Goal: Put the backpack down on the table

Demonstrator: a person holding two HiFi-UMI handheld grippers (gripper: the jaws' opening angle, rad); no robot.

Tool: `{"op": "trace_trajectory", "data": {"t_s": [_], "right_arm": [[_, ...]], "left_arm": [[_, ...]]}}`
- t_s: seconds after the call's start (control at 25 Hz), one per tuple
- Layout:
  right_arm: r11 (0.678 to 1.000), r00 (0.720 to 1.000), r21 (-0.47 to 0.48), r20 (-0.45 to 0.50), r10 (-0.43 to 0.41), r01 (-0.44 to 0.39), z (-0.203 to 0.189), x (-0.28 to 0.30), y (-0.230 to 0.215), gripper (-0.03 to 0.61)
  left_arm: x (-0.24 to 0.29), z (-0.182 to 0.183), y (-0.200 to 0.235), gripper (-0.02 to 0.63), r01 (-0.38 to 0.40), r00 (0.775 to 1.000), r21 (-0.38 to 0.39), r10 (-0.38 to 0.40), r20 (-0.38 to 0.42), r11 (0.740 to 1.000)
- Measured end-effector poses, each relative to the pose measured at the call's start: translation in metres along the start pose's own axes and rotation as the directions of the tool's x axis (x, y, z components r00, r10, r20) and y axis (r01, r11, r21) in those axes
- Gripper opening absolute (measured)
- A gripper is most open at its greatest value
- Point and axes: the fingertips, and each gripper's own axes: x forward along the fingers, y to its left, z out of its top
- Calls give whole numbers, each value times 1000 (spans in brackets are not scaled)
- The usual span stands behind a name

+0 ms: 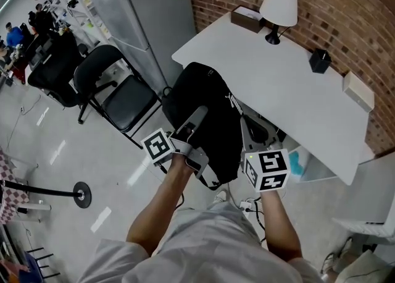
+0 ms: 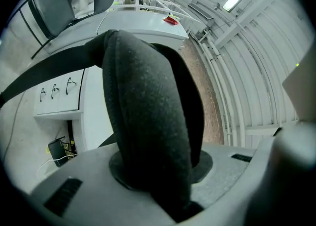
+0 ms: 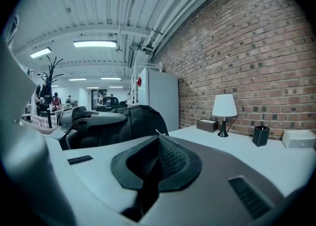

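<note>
Left gripper (image 1: pixel 197 118) clamps backpack strap (image 2: pixel 148 121); right gripper (image 3: pixel 157 160) closed

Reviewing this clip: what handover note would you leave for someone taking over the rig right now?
Left gripper: shut on the padded strap of the backpack.
Right gripper: jaws together; whether they pinch any fabric is unclear.
Backpack hangs in the air off the near corner of the table, not on it.
Done: backpack lifted.
Left: carry it over the table, set it down, release.

Black backpack (image 1: pixel 210 99) gripped by left tongs (image 1: pixel 199 115) and right tongs (image 1: pixel 249 136) — beside white table (image 1: pixel 290 93)
</note>
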Motion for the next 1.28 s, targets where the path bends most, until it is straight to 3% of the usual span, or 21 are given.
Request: {"op": "trace_trajectory", "data": {"t_s": [0.68,0.96,1.28], "right_arm": [[997,996,17,29,-79,79,17,39,-73,2],[988,987,20,26,-156,155,28,74,-101,2],[964,964,28,10,-265,264,43,124,-128,2]], "left_arm": [[95,6,3,84,63,990,15,-61,-130,998],[142,24,15,84,99,969,-9,-99,-226,995],[197,56,31,84,133,927,-68,-148,-345,989]]}}
